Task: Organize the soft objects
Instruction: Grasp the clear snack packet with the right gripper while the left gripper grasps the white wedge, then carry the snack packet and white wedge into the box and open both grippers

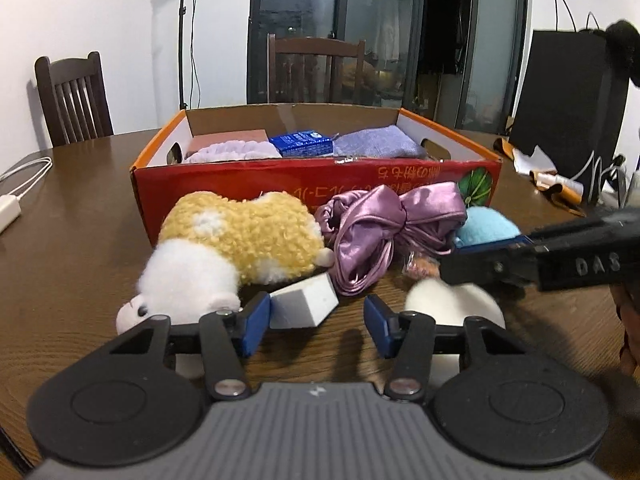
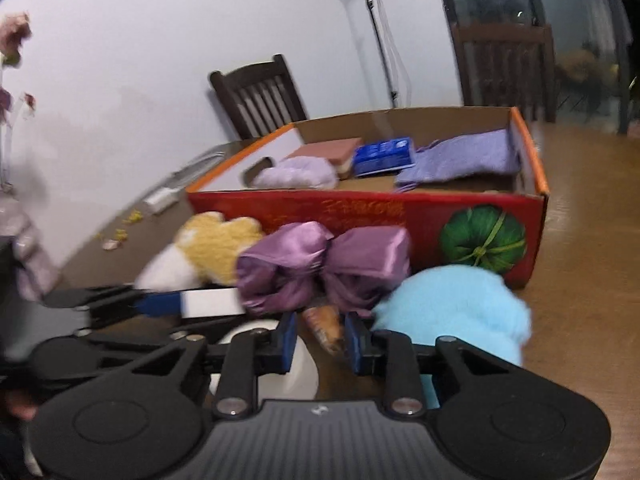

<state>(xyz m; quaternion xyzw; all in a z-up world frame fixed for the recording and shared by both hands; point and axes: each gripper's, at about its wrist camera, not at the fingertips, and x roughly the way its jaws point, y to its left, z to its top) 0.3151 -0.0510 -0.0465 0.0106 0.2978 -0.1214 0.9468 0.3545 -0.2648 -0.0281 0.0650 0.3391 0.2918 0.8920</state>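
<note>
The left gripper [image 1: 316, 322] hovers low over the wooden table [image 1: 72, 232] with its blue pads spread apart and nothing between them; the white foam block [image 1: 304, 306] lies just beside its left pad, one corner pointing toward the camera. The right gripper [image 2: 320, 342] is also released, its pads parted around a gap in which a small orange-brown wrapped item [image 2: 326, 322] lies on the tabletop, not pinched. A white round object [image 1: 452, 304] sits just under and beside that gripper, and a light blue fuzzy piece [image 2: 456, 308] rests against its right finger. Beyond the pads, a purple satin bow [image 1: 384, 232] lies with its long axis running left to right, parallel to the box front and just in front of it. To its left a yellow and white plush toy [image 1: 236, 248] lies on its side, head toward the near edge of the table, body angling back toward the box. The red cardboard box [image 1: 280, 184] stands open behind them, holding a lavender fluffy item [image 1: 232, 150] at the left, a brownish-pink block [image 1: 232, 138] behind that, a blue packet [image 1: 302, 144] in the middle and a folded purple cloth [image 1: 376, 142] at the right.
</note>
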